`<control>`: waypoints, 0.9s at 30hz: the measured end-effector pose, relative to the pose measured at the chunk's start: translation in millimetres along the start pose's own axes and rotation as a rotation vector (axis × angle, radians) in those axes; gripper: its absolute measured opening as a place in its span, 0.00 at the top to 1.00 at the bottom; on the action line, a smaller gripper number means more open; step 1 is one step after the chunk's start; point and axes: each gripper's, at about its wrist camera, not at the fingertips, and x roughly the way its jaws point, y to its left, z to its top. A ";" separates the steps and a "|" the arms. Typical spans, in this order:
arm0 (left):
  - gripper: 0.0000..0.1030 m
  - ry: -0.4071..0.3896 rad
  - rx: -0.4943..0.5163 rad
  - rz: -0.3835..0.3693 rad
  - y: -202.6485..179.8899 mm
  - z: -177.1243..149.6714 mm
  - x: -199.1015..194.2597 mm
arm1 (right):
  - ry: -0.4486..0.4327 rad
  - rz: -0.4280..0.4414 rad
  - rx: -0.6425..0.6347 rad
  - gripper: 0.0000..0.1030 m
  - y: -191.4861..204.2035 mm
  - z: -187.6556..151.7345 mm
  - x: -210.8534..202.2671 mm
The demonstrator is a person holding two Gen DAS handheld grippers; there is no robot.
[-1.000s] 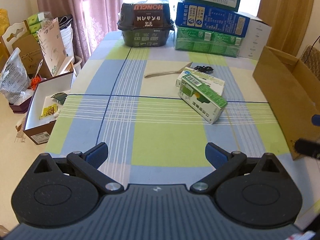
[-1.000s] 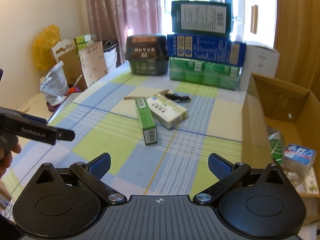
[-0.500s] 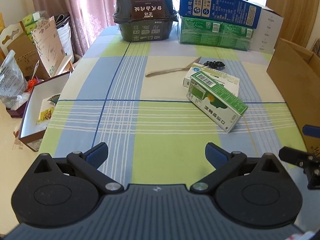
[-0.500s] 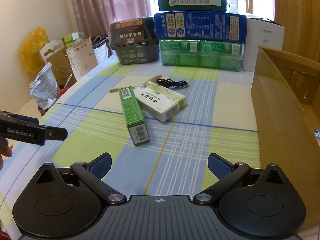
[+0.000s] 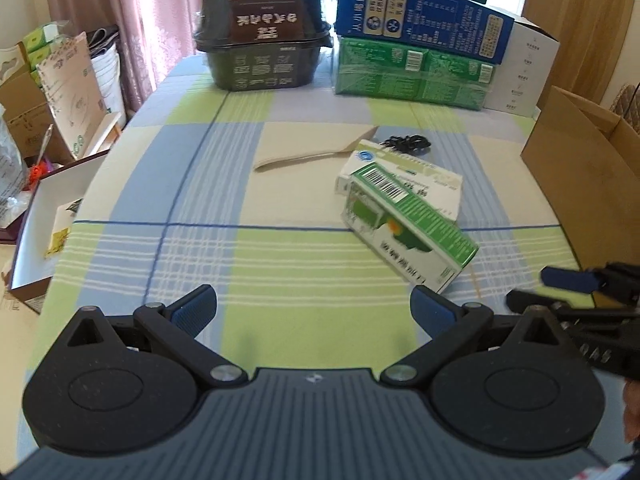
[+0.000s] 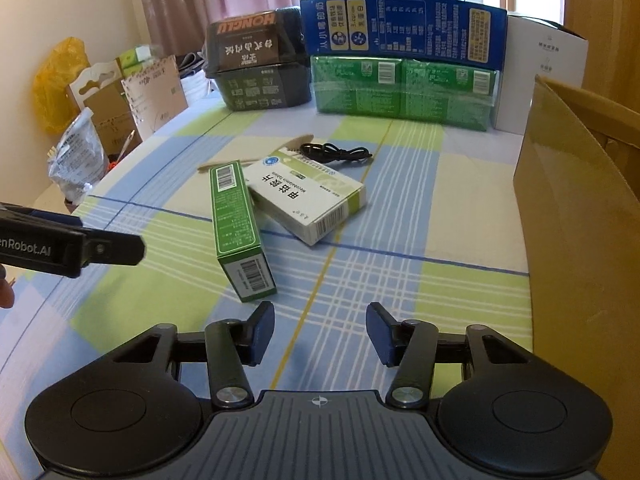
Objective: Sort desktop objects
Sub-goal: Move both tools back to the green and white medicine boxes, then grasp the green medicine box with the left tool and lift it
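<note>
Two boxes lie near the middle of the table (image 6: 460,208): a green box (image 6: 236,216) with one long edge propped on a white box (image 6: 308,196). Behind them a black cable (image 6: 336,151) and a wooden spoon (image 5: 312,155) are partly hidden; the spoon's bowl end disappears behind the white box. At the table's right edge stands a carton (image 6: 576,216), cut off by the picture, its inside out of sight. Along the far edge, a black tub (image 6: 256,68) sits beside a stack of boxes (image 6: 400,60) whose top is cropped. Clutter off the left edge is too small to read.

The right gripper (image 6: 320,334) hangs low over the near part of the table, just short of the green box's near end. Its jaws are closing, about half apart, with only cloth showing between them, and the pads touch nothing. From the left wrist view it juts in at the right, blurred.

The left gripper (image 5: 314,308) is spread wide and empty over the near edge, the green box ahead of its right finger but apart from it. In the right wrist view only its dark side shows at the left, with part of a hand (image 6: 6,292) below it.
</note>
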 end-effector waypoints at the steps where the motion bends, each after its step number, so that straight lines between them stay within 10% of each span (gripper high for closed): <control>1: 0.02 0.000 -0.001 -0.009 -3.3 1.5 2.0 | -0.001 0.002 0.001 0.52 -0.7 0.7 0.9; 22: 0.13 0.018 0.019 -0.098 -67.5 28.8 48.4 | 0.039 0.020 0.041 0.51 -19.9 0.2 8.1; 27: 0.33 0.047 0.059 -0.079 -72.5 26.7 57.7 | 0.036 0.012 0.044 0.48 -22.3 0.4 7.8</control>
